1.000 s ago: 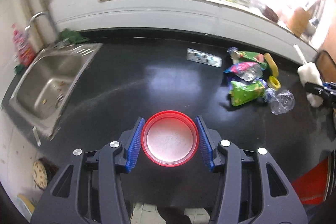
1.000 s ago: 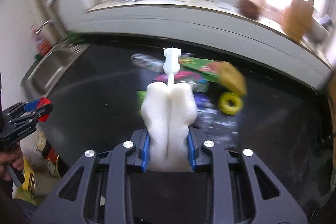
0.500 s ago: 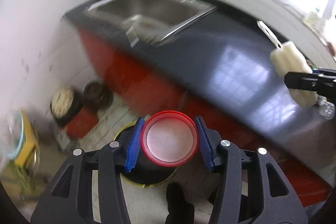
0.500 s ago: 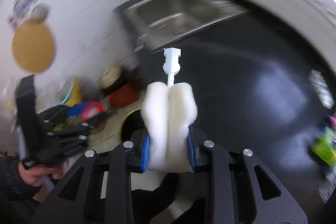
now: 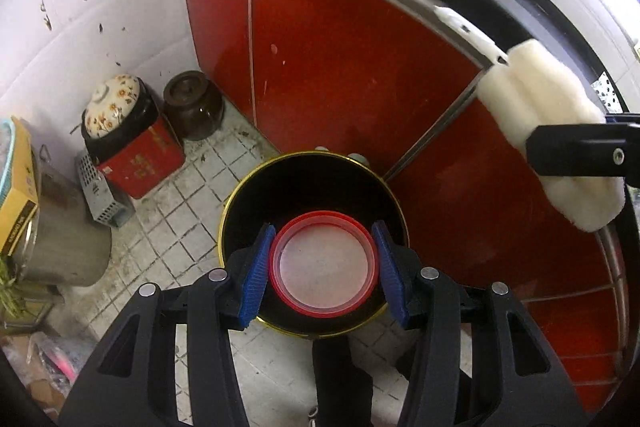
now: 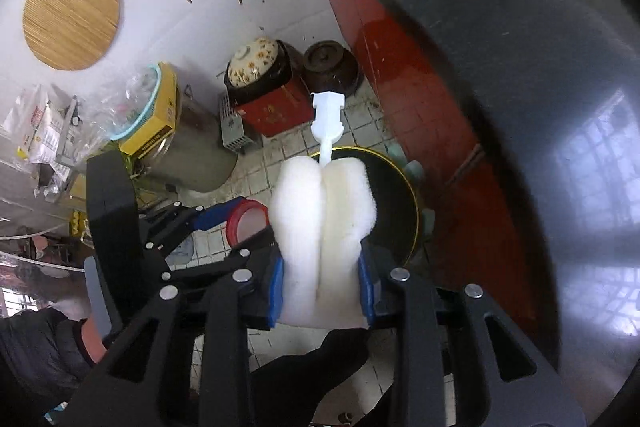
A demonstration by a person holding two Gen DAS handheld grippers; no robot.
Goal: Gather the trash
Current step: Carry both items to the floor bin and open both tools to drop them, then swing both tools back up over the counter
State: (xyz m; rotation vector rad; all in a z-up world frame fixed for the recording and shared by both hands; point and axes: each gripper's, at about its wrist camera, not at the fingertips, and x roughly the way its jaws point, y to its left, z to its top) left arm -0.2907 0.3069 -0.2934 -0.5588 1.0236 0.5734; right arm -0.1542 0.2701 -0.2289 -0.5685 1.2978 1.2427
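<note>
- While the left gripper [image 5: 323, 269] is clamping the red-rimmed lid [image 5: 323, 265] flat between its blue pads [image 5: 254, 277], it is hanging directly above the mouth of the black bin [image 5: 256, 203], so the step in hand looks like the drop.
- Letting go well means opening the jaws only while the lid is lying wholly inside the gold rim; from the left wrist view it is sitting toward the near edge, so a small push forward would be safer before release.
- Keeping the lid level matters, since a tilted disc could catch the rim and roll onto the tiled floor [image 5: 180, 227].
- Beside it, the right gripper [image 6: 322, 285] is squeezing the white sponge brush [image 6: 322, 227] by its foam head, handle pointing forward over the same bin [image 6: 394, 195].
- Because the two grippers are crowding one opening, releasing one item at a time seems wise.
- Beyond the bin, the red cabinet doors [image 5: 328, 47], a brown jar [image 5: 194, 107] and a flowered pot lid [image 5: 114, 105] are standing well apart from it.
</note>
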